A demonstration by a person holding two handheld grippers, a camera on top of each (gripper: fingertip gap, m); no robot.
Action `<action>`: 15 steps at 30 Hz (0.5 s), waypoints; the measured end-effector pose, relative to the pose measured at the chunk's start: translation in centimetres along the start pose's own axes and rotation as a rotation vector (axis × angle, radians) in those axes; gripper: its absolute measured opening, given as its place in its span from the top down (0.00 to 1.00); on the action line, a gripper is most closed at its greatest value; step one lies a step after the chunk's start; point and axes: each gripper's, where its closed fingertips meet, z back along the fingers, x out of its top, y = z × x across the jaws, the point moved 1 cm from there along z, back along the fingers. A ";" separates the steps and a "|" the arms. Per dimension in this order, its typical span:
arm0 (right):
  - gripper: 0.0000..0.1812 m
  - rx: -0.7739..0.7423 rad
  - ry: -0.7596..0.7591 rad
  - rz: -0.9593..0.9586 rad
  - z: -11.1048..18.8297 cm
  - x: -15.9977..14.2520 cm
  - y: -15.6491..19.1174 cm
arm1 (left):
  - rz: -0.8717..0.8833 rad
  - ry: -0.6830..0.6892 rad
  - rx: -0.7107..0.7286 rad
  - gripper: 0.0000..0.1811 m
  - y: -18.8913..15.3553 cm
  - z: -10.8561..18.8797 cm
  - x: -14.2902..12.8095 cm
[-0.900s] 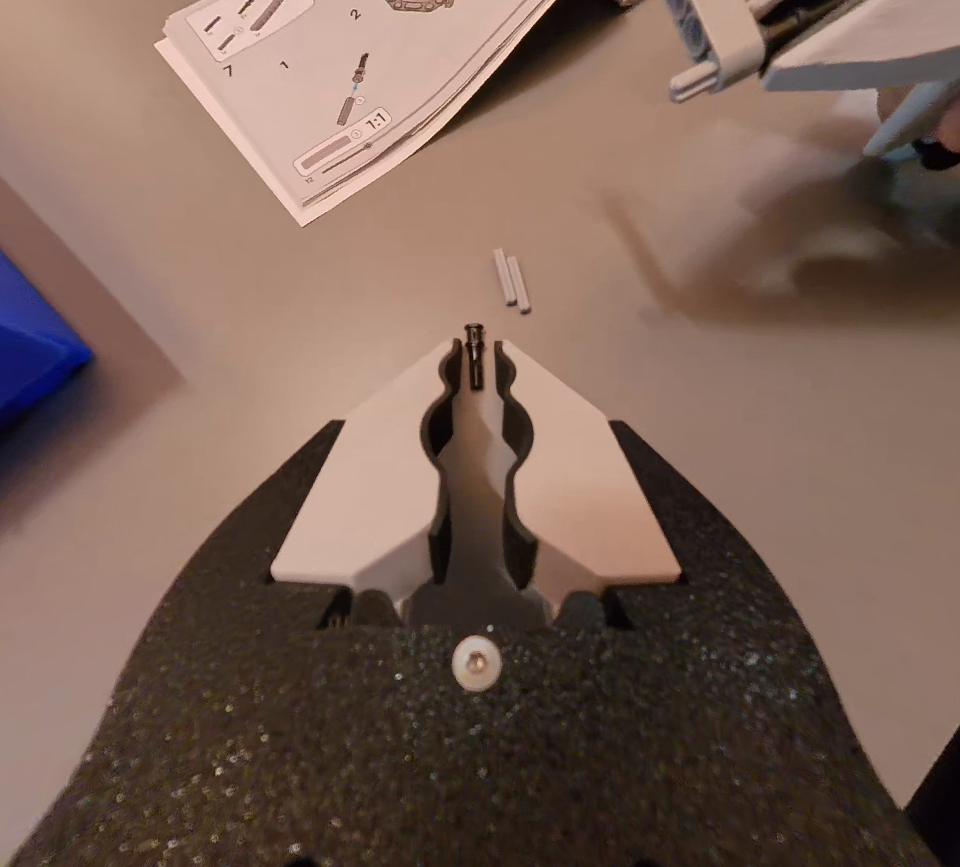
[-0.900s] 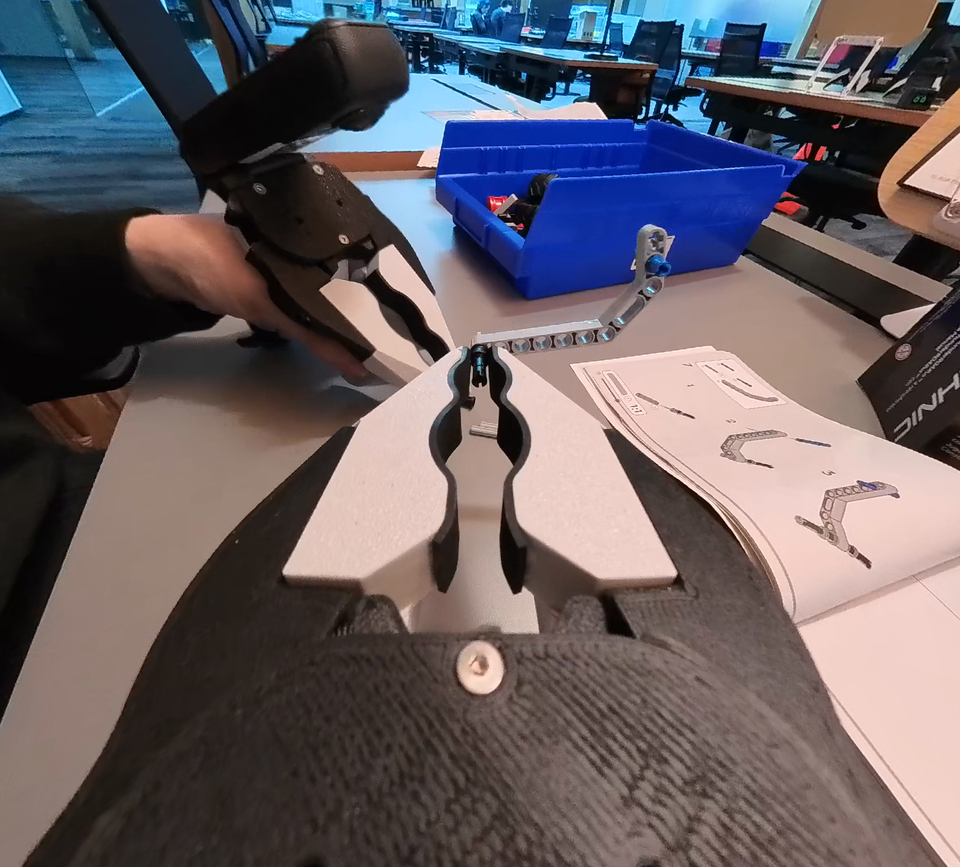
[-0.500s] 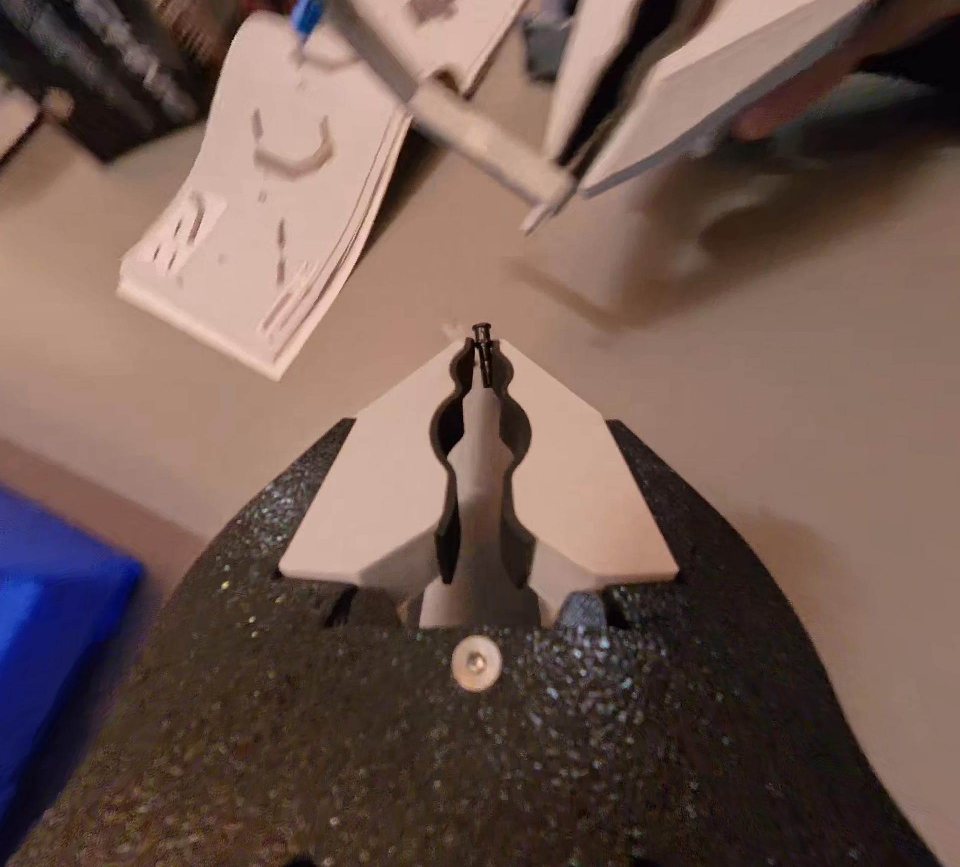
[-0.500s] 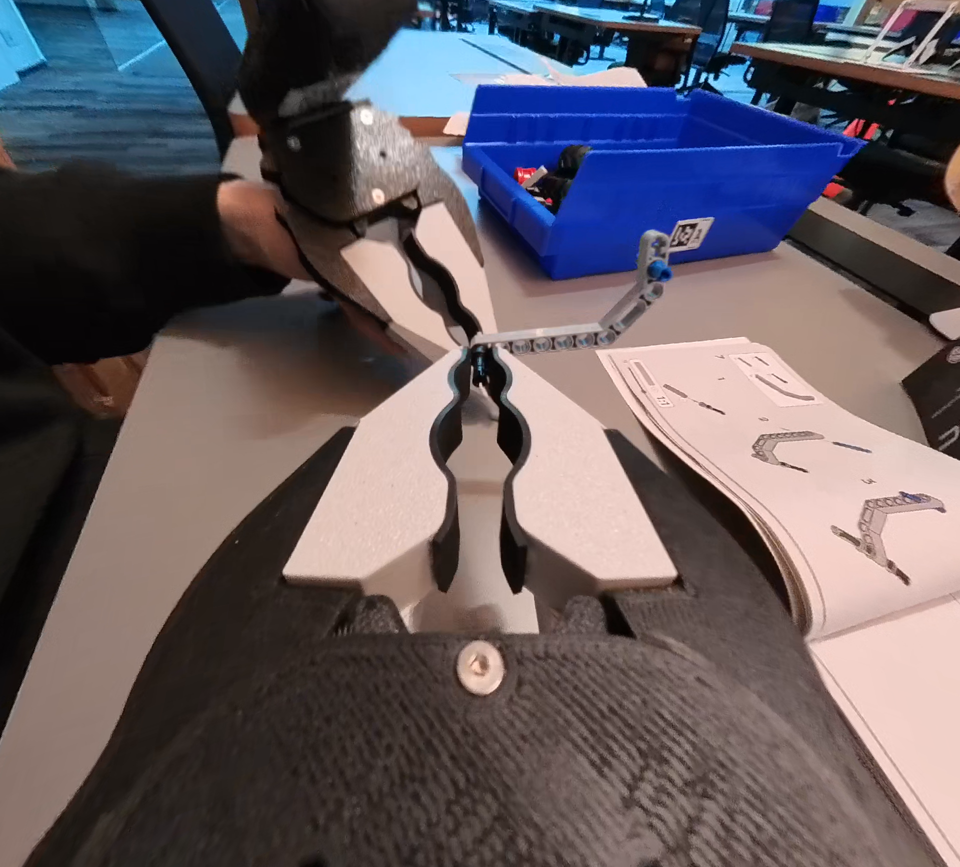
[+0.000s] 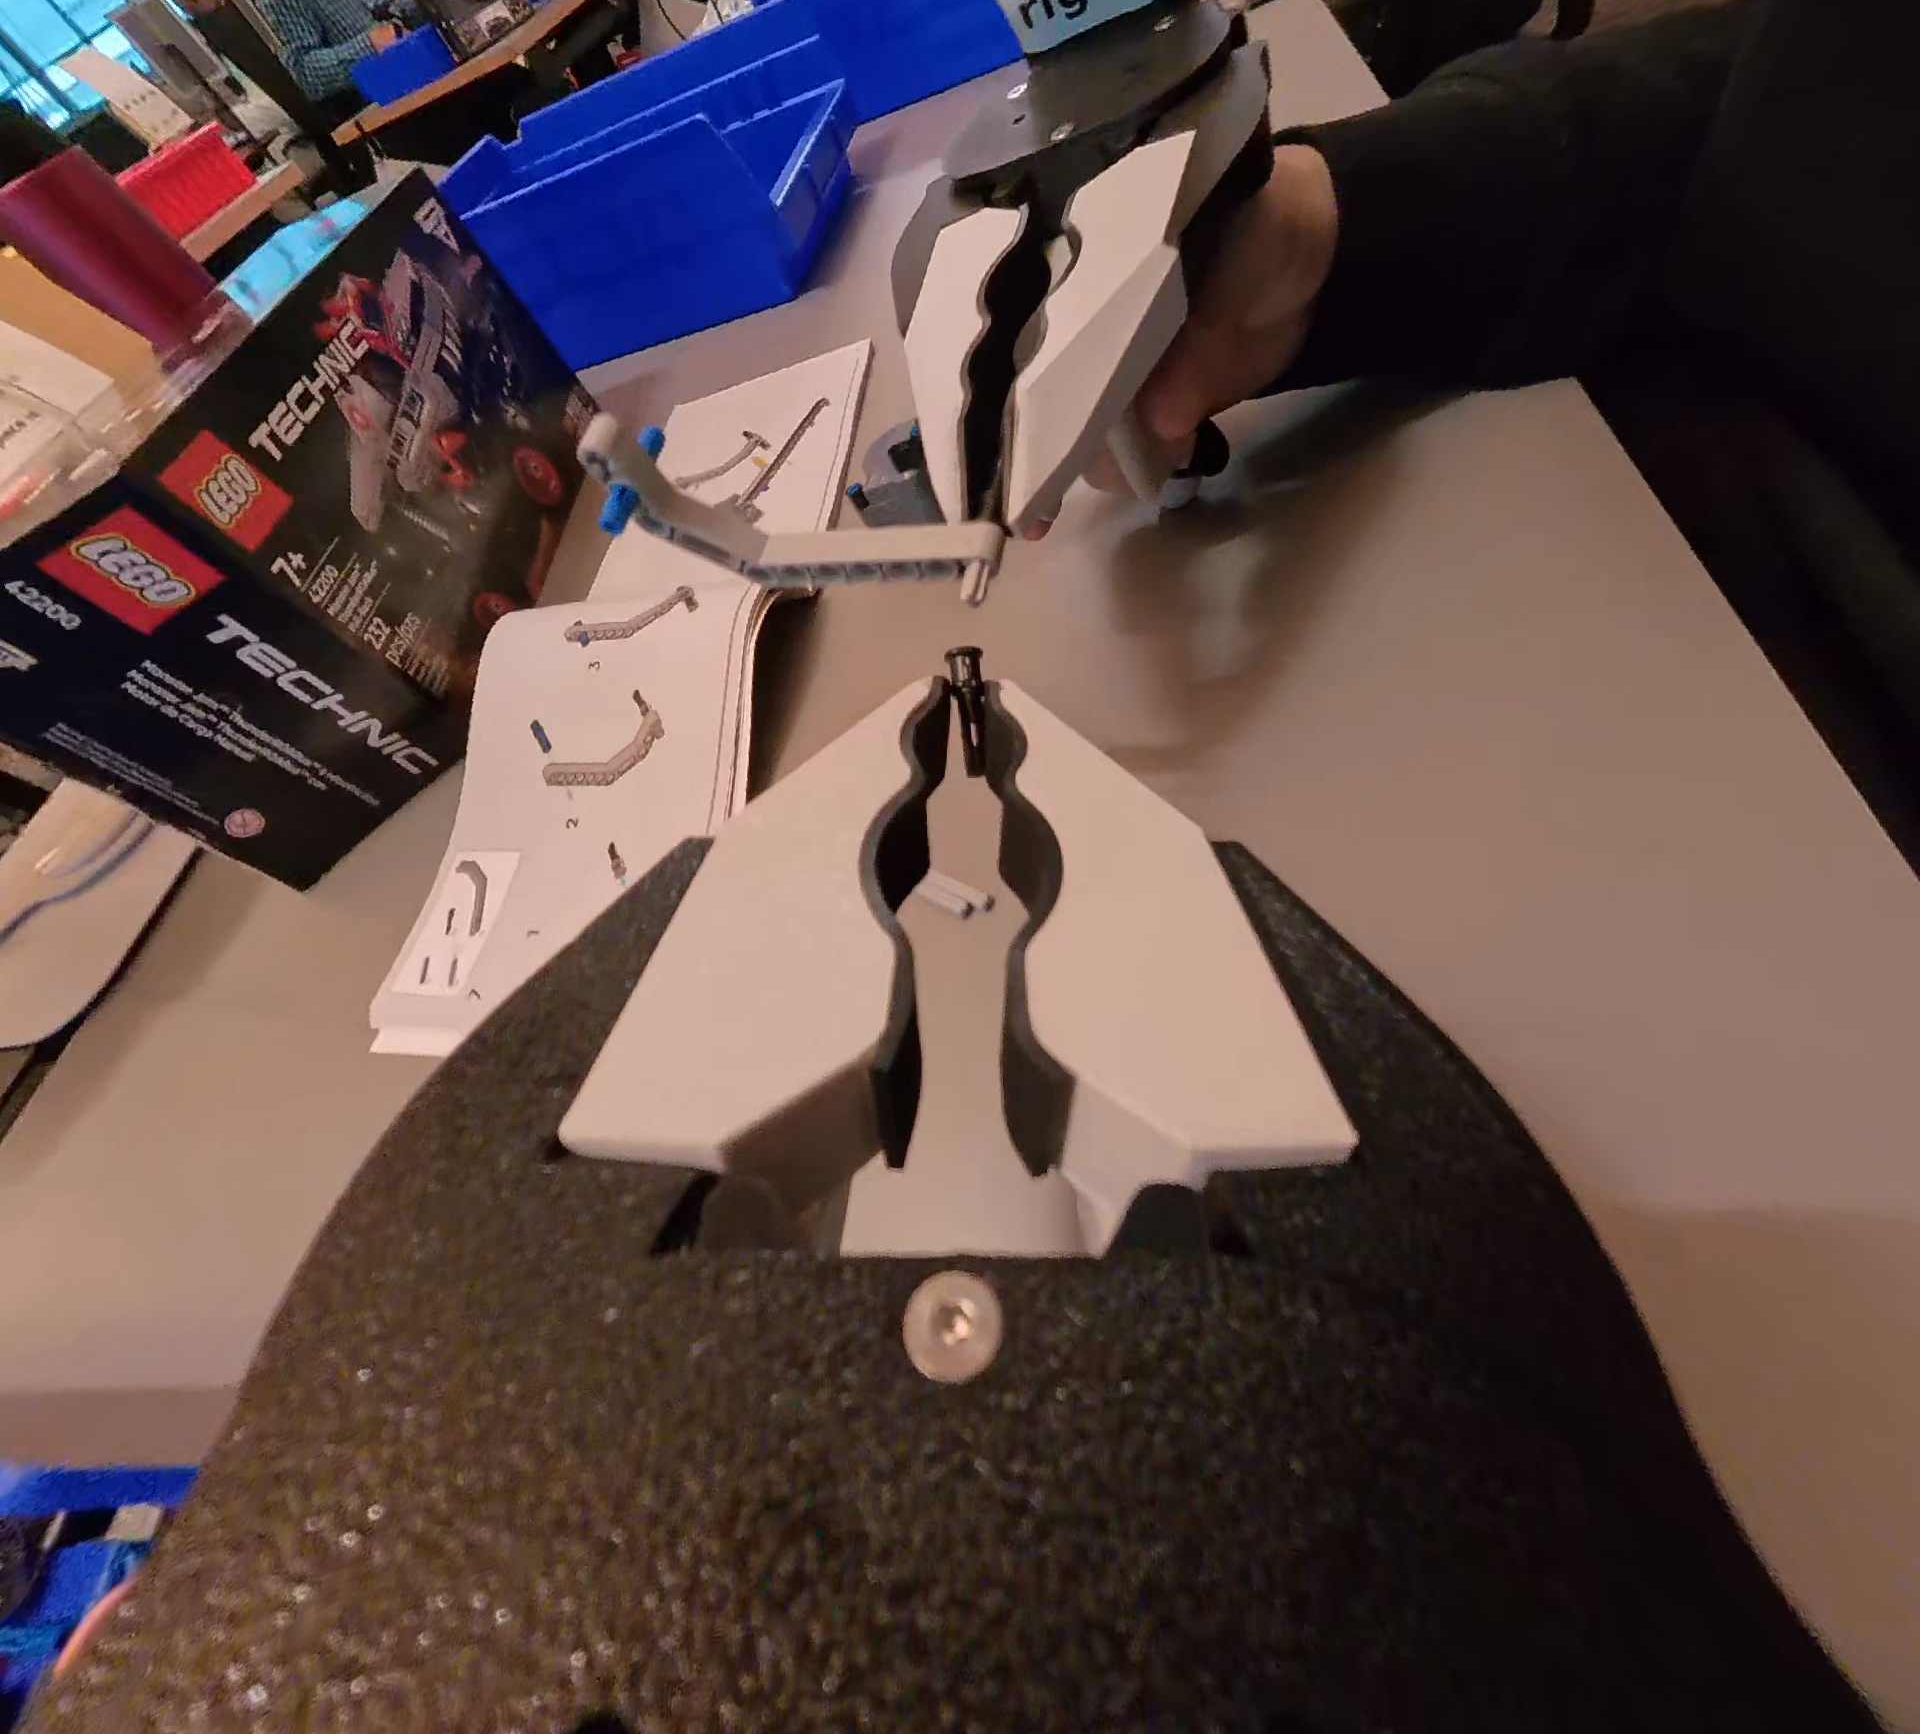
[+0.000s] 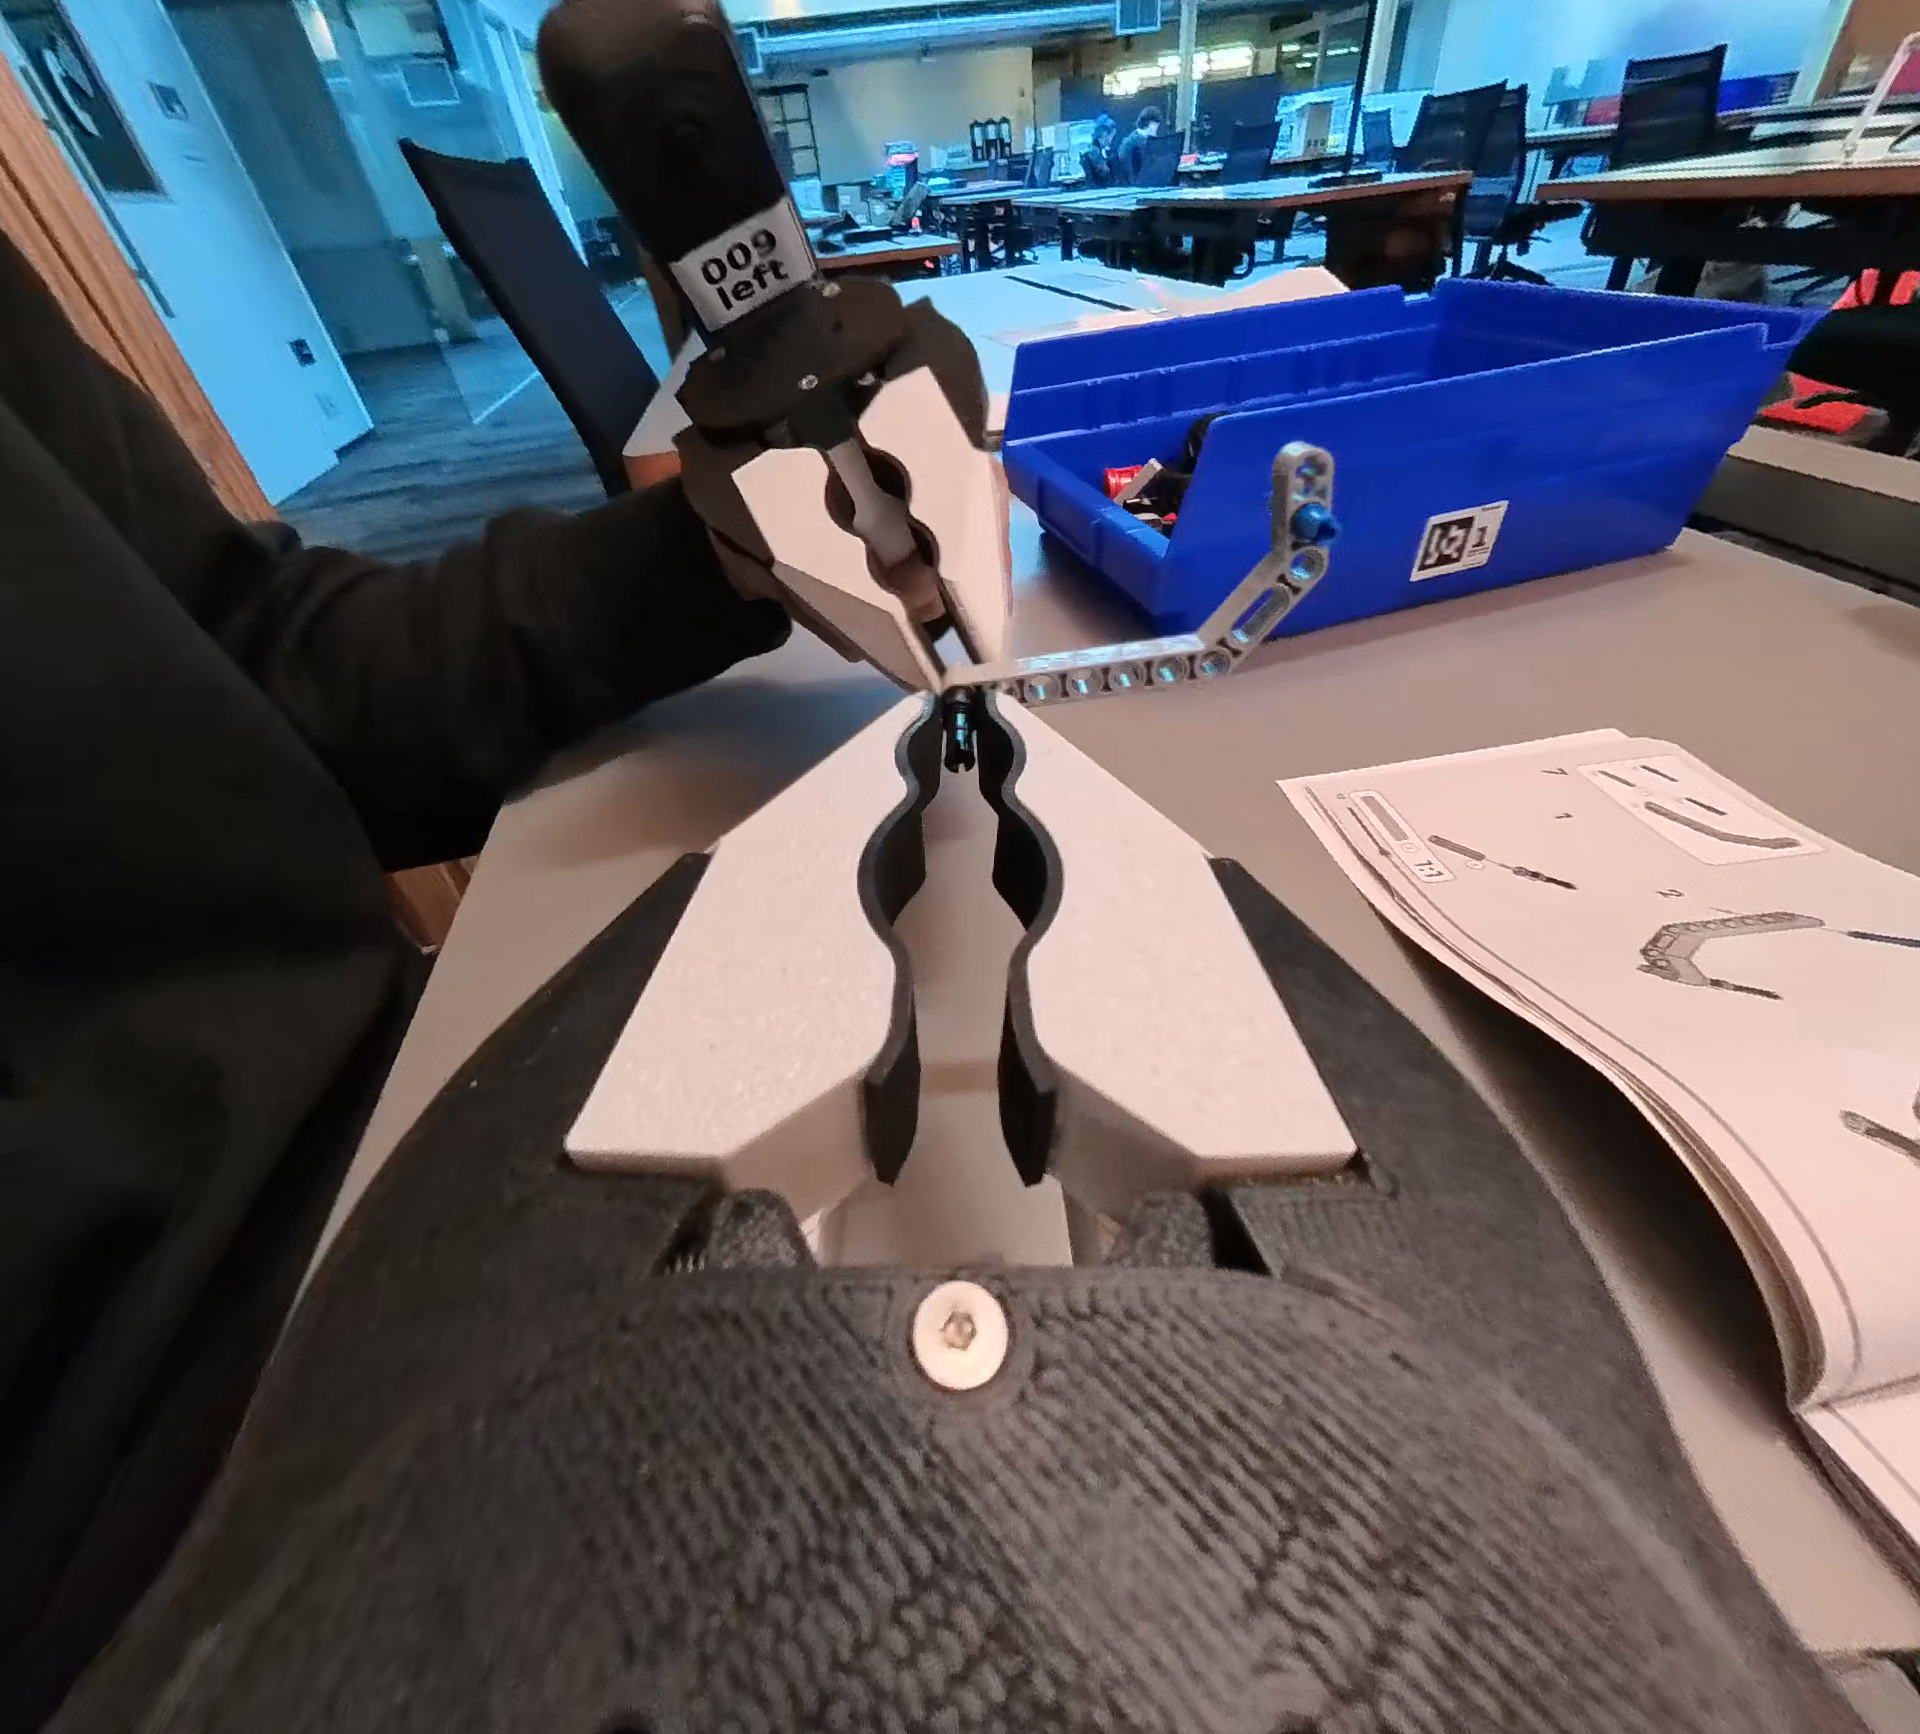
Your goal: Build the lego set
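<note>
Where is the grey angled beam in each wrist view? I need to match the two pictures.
Left wrist view: the grey angled beam is above centre, running left from the right gripper, just beyond the black pin in the left gripper.
Right wrist view: the beam is at centre, running right, its bent end rising before the blue bin.
Shared landmark: the open instruction booklet.

**Camera placement, 2 wrist views**

Each camera sits behind its own tool and looks forward along the 2 fingers, close above the counter (image 5: 1455,749). The left wrist view looks past the left tool (image 5: 968,716) toward the right tool (image 5: 995,512), facing the product box (image 5: 260,604). The right wrist view looks past the right tool (image 6: 961,728) toward the left tool (image 6: 940,671), facing the blue bin (image 6: 1507,479). The views oppose each other; both show the bent grey beam (image 5: 800,541) and the open instruction booklet (image 6: 1662,957).
</note>
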 end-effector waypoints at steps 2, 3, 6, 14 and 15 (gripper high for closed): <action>0.98 0.006 0.015 0.006 -0.1 -0.2 0.1 | -0.023 -0.008 -0.004 0.98 -0.2 0.0 0.4; 0.98 -0.008 0.015 0.012 -0.2 -0.2 -0.1 | -0.034 -0.013 -0.002 0.98 -0.3 0.0 0.6; 0.98 -0.006 0.003 0.014 0.0 0.0 -0.1 | -0.052 -0.040 0.003 0.98 -0.3 0.2 1.1; 0.98 0.027 -0.073 0.068 0.2 1.3 0.9 | -0.028 -0.186 0.001 0.98 -0.1 1.2 2.8; 0.98 0.035 -0.083 0.065 0.3 1.5 1.0 | -0.025 -0.203 -0.003 0.98 -0.2 1.3 3.0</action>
